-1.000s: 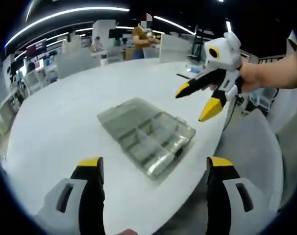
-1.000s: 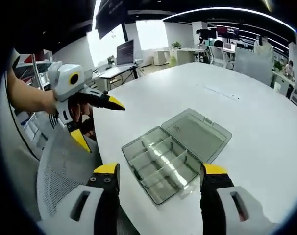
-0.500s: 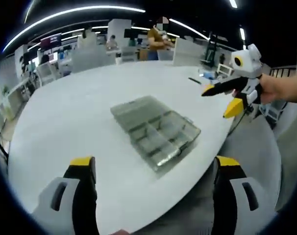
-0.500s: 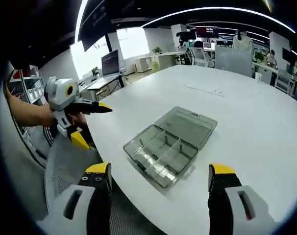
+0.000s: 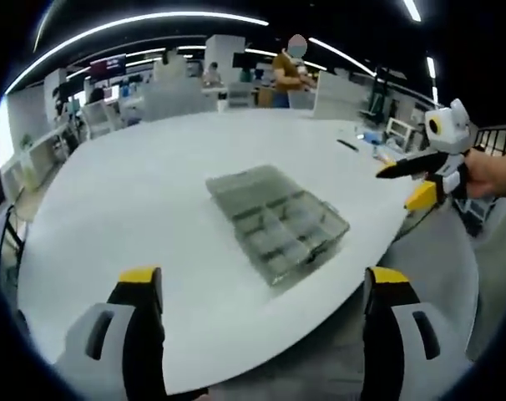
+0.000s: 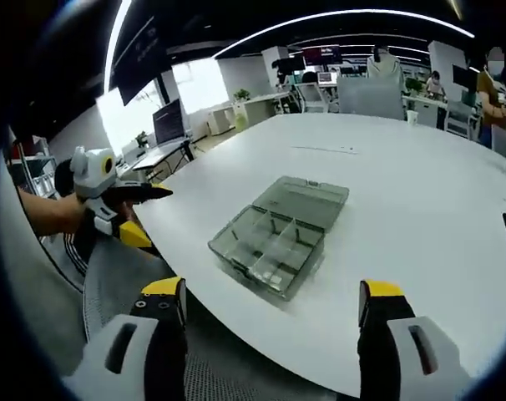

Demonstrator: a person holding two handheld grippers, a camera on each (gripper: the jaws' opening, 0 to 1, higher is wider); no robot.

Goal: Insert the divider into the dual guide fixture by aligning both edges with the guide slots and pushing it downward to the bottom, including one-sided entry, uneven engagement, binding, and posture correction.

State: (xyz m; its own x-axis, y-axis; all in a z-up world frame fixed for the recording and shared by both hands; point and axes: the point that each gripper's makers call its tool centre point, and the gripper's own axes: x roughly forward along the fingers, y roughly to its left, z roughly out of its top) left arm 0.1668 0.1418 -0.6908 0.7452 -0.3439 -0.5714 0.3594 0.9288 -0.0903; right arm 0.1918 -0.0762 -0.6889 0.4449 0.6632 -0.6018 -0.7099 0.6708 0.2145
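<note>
Both my claws spread wide, empty, well back from box (image 5: 278, 219) on tabletop (image 5: 136, 217). Risk: divider enters one slot first, tilts, binds if pushed unevenly.

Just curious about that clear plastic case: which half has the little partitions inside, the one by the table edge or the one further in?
The half by the table edge; the other half, the flat lid, lies open further in.
</note>
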